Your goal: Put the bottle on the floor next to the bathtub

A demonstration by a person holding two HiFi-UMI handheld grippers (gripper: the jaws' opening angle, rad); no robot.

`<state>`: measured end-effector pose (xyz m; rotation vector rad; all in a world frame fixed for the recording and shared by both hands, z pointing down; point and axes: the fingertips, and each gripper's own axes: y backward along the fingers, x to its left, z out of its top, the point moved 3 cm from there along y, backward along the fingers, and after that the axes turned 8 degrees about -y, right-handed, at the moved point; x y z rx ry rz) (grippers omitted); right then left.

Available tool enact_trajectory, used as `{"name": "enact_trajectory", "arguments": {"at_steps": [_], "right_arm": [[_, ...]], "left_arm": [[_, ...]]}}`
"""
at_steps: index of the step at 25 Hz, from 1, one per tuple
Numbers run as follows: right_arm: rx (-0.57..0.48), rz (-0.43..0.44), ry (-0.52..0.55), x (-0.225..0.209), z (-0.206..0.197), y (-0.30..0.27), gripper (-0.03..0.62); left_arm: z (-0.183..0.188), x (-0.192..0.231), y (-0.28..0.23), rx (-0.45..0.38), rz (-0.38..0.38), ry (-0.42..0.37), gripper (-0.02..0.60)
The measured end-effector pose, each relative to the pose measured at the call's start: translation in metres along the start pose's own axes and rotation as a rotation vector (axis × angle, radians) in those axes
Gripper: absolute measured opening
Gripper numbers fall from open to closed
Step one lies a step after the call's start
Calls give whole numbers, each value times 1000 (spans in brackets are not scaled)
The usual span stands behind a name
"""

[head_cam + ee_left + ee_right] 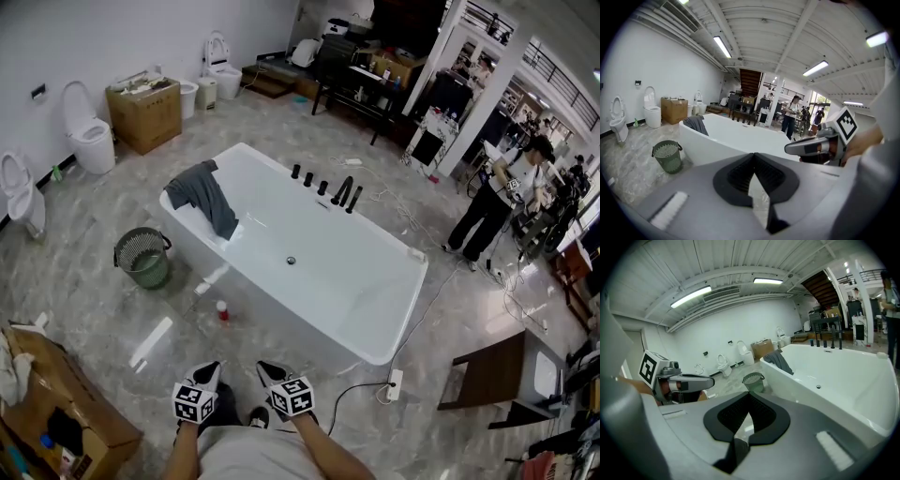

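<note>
**A:** What do the two tools have hold of?

**B:** Nothing. The left gripper (212, 368) and right gripper (266, 368) sit side by side at the bottom centre of the head view. Each carries a cube of black-and-white squares. In each gripper's own view the ribbed black pads meet at their tips in a closed V. Only a pale slit of floor (94, 309) shows lower down between them.

**A:** And the bottle?

**B:** The bottle (223, 311) stands on the floor, left of centre, just beside the outer wall of the tub (281, 314). In the picture it is above the left gripper. It is small and red with a pale top, too small to tell more.

**A:** What is the tub like?

**B:** It is glossy white and smooth, a rounded rectangle lying diagonally across the middle. A small dark round drain sits in its base. On its upper rim is a row of black taps (342, 192), short cylinders and one curved spout.

**A:** Is anything on it?

**B:** A grey towel (204, 192), soft and folded, hangs over its left end.

**A:** And around it?

**B:** A round green mesh basket (143, 258) with a dark handle stands on the floor at the left, near the tub. The floor is polished grey stone with pale veins. A brown cardboard box (145, 114) and a white glazed toilet (89, 136) stand along the wall at the upper left.
</note>
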<state>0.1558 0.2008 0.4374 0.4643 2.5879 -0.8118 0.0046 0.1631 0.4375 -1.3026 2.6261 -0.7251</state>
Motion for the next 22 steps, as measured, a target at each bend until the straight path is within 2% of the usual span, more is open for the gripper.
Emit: {"name": "enact_trajectory", "arguments": {"at_steps": [22], "right_arm": [[24,4,33,4,-4,-2,2]], "left_arm": [[5,-1,0,-7,-2,-11,57]]}}
